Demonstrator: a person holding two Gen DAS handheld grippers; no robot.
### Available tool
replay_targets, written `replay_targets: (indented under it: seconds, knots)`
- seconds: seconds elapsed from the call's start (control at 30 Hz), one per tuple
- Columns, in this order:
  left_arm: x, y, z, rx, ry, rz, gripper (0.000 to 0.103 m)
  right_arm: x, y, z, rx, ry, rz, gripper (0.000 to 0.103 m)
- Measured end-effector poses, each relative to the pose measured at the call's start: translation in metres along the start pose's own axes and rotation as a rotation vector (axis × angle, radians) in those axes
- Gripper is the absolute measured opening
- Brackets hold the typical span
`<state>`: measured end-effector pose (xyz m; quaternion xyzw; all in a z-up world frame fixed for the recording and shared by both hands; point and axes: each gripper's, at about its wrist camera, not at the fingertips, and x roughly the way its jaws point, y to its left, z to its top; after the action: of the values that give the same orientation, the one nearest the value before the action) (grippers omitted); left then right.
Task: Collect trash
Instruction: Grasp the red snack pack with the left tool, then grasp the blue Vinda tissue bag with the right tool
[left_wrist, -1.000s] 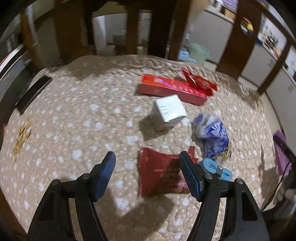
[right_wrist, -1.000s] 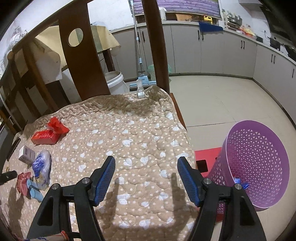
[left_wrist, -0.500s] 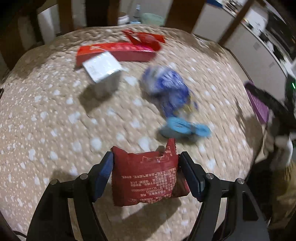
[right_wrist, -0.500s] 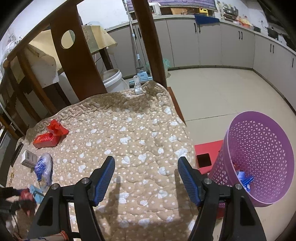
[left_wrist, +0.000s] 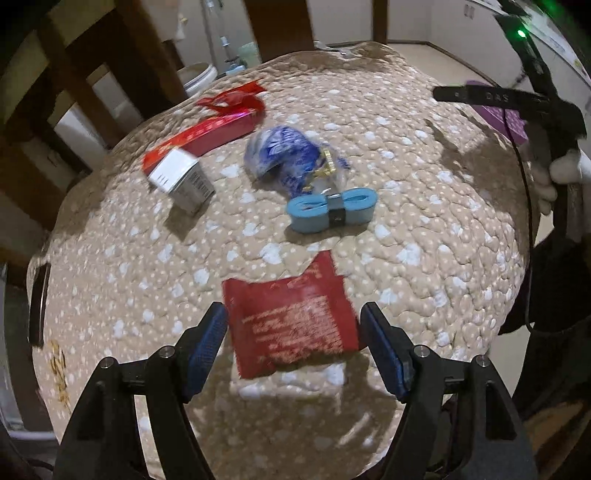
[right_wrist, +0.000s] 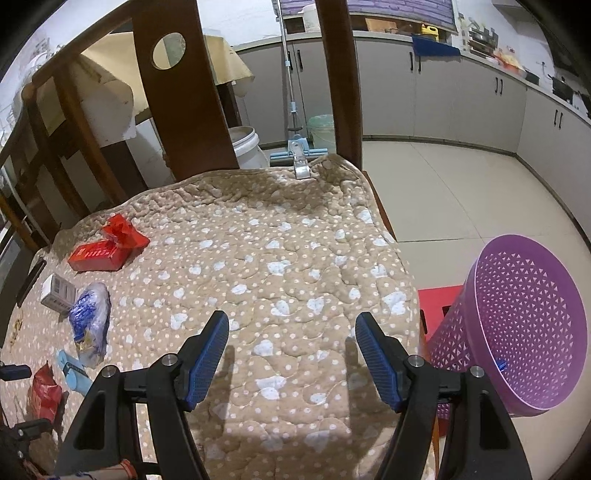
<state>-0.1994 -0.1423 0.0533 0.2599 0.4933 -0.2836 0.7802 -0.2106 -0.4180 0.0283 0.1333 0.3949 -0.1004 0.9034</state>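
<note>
Your left gripper (left_wrist: 293, 345) brackets the red wrapper (left_wrist: 291, 325) on the quilted tabletop (left_wrist: 424, 206), fingers opening and apparently not pinching it, its long axis spanning the gap; the right gripper (right_wrist: 291, 354) hangs wide, empty, nearer the purple basket (right_wrist: 524, 321).

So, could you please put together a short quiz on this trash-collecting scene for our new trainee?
1. True or false: the purple basket stands on the floor, off the quilt.
2. Which item lies between the left gripper's jaws? A. blue ribbon; B. red packet; C. white box.
3. What does the right gripper hold?

Key:
1. True.
2. B, the red packet.
3. Nothing; its jaws stand open above the quilt.
</note>
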Motion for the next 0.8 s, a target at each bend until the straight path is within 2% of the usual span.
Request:
replay_targets:
  seconds: [0.1,0.23,0.37,0.47,0.5,0.57,0.8]
  knots:
    - [0.005,0.011,-0.006,-0.092,-0.001,-0.017,0.078,0.000,0.002,0.000,-0.006,0.002,0.001,0.076]
    - [0.020,0.013,-0.007,-0.166,-0.009,-0.035,0.079,0.003,0.008,-0.001,-0.026,0.010,-0.003,0.076]
    - [0.039,0.008,0.005,-0.220,-0.003,-0.008,0.080,0.006,0.016,-0.003,-0.053,0.022,-0.013,0.076]
    - [0.038,0.008,0.010,-0.239,-0.015,-0.034,0.058,0.007,0.024,-0.005,-0.088,0.027,-0.018,0.076]
    - [0.036,0.007,0.011,-0.235,-0.016,-0.030,0.056,0.008,0.028,-0.006,-0.102,0.028,-0.021,0.076]
    - [0.033,0.008,0.008,-0.228,-0.016,-0.027,0.052,0.009,0.034,-0.007,-0.131,0.030,-0.021,0.076]
    - [0.015,0.029,-0.008,-0.323,-0.045,0.006,0.052,0.006,0.048,-0.004,-0.156,0.027,0.027,0.076]
